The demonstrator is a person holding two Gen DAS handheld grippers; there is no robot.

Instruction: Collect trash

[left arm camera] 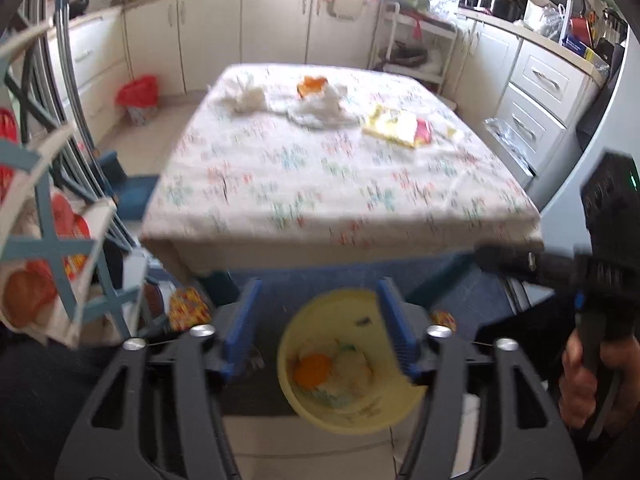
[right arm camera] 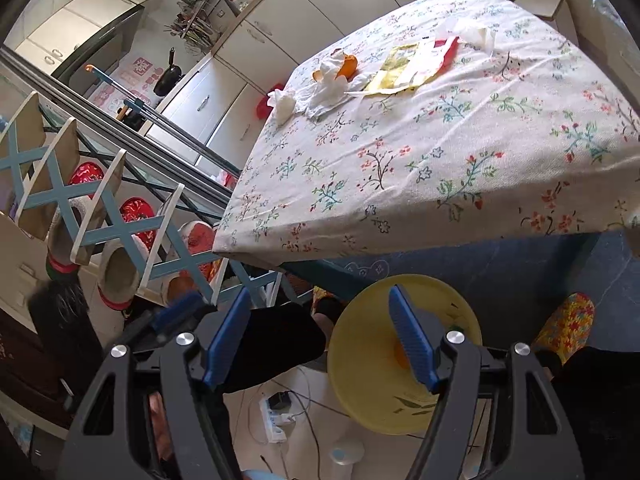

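Trash on the table: crumpled white tissues (right arm camera: 320, 94) with orange peel (right arm camera: 347, 65) among them, near the far left corner. Just beside these, toward the far edge, a flat yellow wrapper (right arm camera: 404, 68) with a red piece at its end. All of it lies well apart from the near edge, so nothing can be swept off from here; each item calls for a reach across the floral tablecloth (right arm camera: 420, 152).

Yellow bin (left arm camera: 344, 368) sits on the floor below the near edge of the table. It already holds an orange peel piece (left arm camera: 313, 368) and pale scraps. Probably placed there so dropped trash falls close to where the person stands.

Left tool (left arm camera: 318, 324): jaws spread wide, nothing between them, hanging above the bin. Reads as empty and free for another pick.

Right tool (right arm camera: 320, 340): also spread wide and empty, over the bin's rim, angled toward the table. The hand (left arm camera: 588, 384) gripping its handle shows at the right edge of the left view.

Left view is motion-blurred; small debris on the cloth cannot be made out.

Judgement: collection partly done, several pieces left.
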